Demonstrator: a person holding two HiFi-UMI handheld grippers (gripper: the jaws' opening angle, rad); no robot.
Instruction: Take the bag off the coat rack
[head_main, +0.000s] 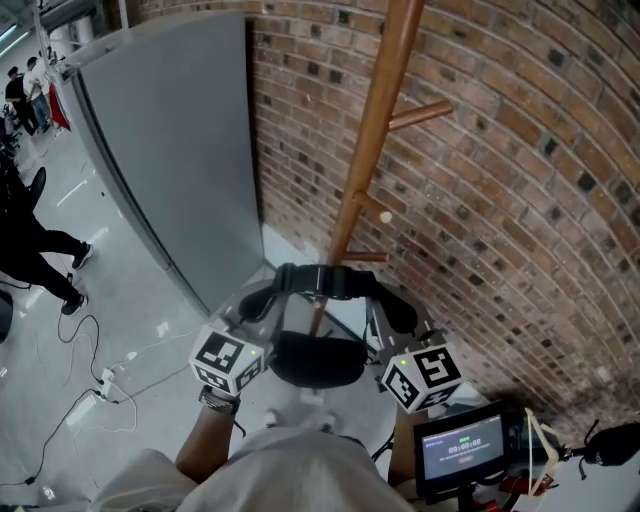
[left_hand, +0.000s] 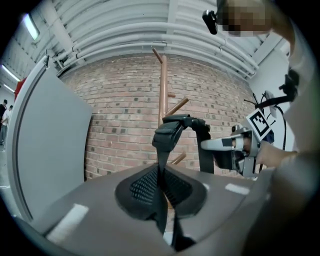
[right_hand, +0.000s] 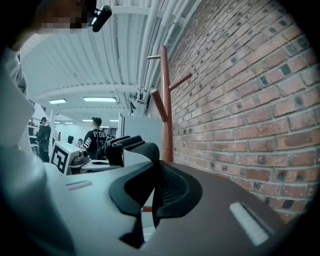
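- Our left hand-held gripper is clenched on the bag's strap. That's flat black webbing pinched between two mesh-textured black pads set in smooth grey jaws.
- Same deal on the other side: the right hand-held gripper is clamped shut on that webbing too, pads pressed together around it.
- From each grip the strap climbs to a thicker padded shoulder piece. The whole thing makes an arch running side to side between the two grippers, with its top right at the coat rack.
- We can't tell whether the strap is hooked over a peg or just sitting in front of the pole.
- In the head view a dark rounded shape sits low between the two grippers, under the arch and near the bottom of the pole. We can't say for sure that it's the bag's body.
- The rack is smooth, round, reddish-brown wood. The pole stands upright and the short round pegs slant up and out.
- Right behind it is a rough brick wall, red-brown with pale mortar lines.
- A flat, plain grey partition panel stands to the left, meeting the wall at an angle.
- The floor is pale and a bit glossy, with loose cables trailing across it.
- A person in black is at the left edge.
- A small screen sits at the lower right.
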